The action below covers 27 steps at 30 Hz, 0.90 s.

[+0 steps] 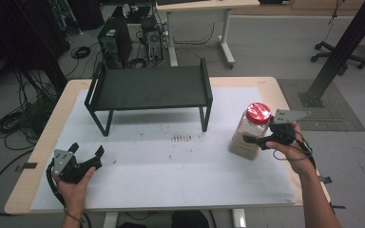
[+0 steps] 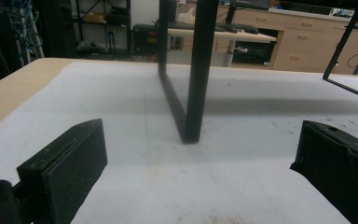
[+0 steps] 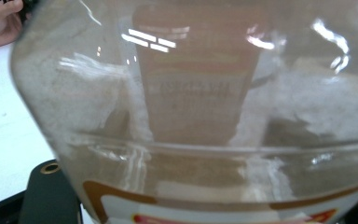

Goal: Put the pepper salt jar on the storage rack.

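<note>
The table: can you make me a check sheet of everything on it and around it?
Surface: wooden table under a white mat with small dark specks near the middle.
Job's things: clear jar with red lid, standing upright at the mat's right edge.
Clutter: black metal shelf standing at the back of the mat.
Grippers: right gripper against the jar's side, jaws around it; left gripper open, holding nothing, low over the mat.
Cables: coils on the floor left of the table.
Surroundings: computer tower, another desk, office chair base.
</note>
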Motion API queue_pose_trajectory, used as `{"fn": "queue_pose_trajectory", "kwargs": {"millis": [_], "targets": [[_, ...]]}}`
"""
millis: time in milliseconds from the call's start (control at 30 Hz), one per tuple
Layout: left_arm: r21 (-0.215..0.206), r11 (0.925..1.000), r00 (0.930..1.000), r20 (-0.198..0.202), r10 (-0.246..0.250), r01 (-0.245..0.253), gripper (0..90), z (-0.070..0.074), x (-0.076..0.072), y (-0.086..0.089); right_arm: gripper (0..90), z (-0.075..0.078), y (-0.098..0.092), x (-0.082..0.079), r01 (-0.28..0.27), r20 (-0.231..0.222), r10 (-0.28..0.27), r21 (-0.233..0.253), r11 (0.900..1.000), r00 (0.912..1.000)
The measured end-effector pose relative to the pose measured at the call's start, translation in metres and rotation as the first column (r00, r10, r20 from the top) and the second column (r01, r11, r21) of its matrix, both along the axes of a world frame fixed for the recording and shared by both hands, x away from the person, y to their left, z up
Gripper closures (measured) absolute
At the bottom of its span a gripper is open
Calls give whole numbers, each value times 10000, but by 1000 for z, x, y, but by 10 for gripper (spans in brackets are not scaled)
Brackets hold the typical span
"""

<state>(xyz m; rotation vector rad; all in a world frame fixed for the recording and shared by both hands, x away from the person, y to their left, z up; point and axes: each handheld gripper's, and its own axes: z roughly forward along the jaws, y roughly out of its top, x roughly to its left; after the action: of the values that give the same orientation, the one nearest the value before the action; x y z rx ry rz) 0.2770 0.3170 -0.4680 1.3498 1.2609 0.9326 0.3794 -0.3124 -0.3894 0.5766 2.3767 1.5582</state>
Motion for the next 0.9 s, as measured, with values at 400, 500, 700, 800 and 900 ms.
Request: {"fn": "queue_pose_trajectory", "kwargs": {"millis": [400, 500, 700, 800, 900], "targets": [[25, 10000, 10000, -28, 14, -14, 26, 0, 0, 0, 251, -1, 2, -5, 293, 151, -294, 60, 9996, 9995], [27, 10000, 10000, -41, 6, -6, 26, 0, 0, 0, 252, -1, 2, -7, 409, 134, -410, 82, 9991, 9991], [17, 10000, 10000, -24, 16, -16, 27, 0, 0, 0, 254, -1, 3, -7, 465, 161, -466, 70, 9989, 9988], [-20, 10000, 10000, -2, 34, -34, 28, 0, 0, 0, 256, -1, 3, -7, 457, 186, -459, 67, 9989, 9988], [5, 10000, 10000, -12, 9, -9, 29, 0, 0, 0, 257, 0, 3, -8, 485, 189, -487, 93, 9988, 9986]]}}
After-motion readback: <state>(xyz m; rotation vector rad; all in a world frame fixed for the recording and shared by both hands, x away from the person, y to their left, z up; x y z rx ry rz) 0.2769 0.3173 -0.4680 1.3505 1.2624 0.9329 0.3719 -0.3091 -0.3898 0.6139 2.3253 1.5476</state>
